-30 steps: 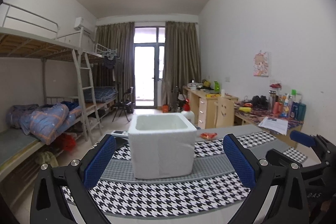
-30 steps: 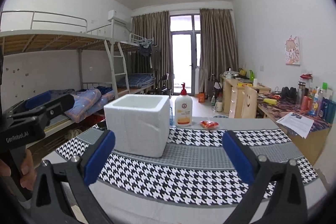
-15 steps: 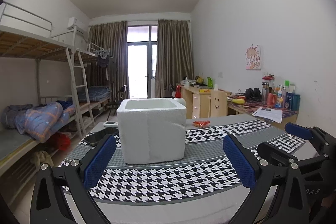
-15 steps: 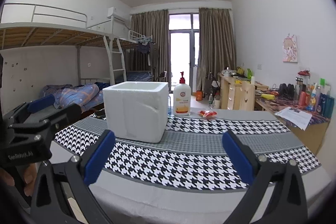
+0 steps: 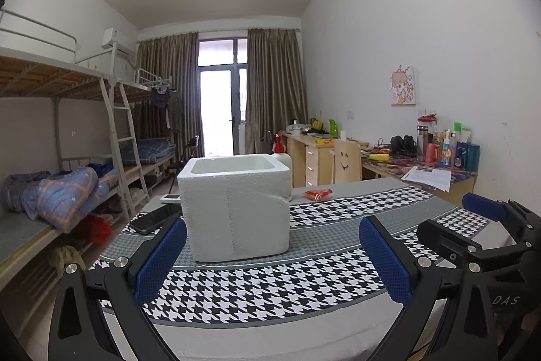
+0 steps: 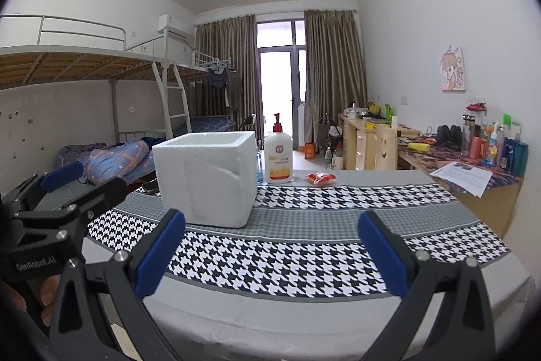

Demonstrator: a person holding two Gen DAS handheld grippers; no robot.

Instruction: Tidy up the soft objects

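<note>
1. The left tongs (image 5: 272,257) are released, their blue-padded fingers (image 5: 160,259) spread wide with nothing between them, hovering over the near edge of the desk (image 5: 270,334).
2. The right tongs (image 6: 272,256) are likewise released and empty, fingers (image 6: 383,254) wide apart above the same near edge; in the left wrist view they show at the right border (image 5: 480,225), and in the right wrist view the left tongs show at the left border (image 6: 64,195), with part of a hand (image 6: 47,293) behind them.
3. A houndstooth-and-grey cloth (image 6: 304,263) covers the desk beneath both tongs.
4. A white foam box (image 5: 236,205) stands upright on the cloth, open at the top, ahead of the left tongs and left of centre for the right tongs (image 6: 206,175). What it holds cannot be seen.
5. The soft red-orange packet (image 6: 320,178) lies on the far part of the desk, to the right of the box and apart from it (image 5: 318,193), well away from both tongs.
6. A white pump bottle (image 6: 278,158) with a red pump stands upright just behind the box, between box and packet.
7. A dark phone (image 5: 155,219) lies flat on the desk's left side, near the box.
8. Beyond are a bunk bed (image 5: 67,131) on the left and a cluttered side table (image 6: 473,154) along the right wall.
</note>
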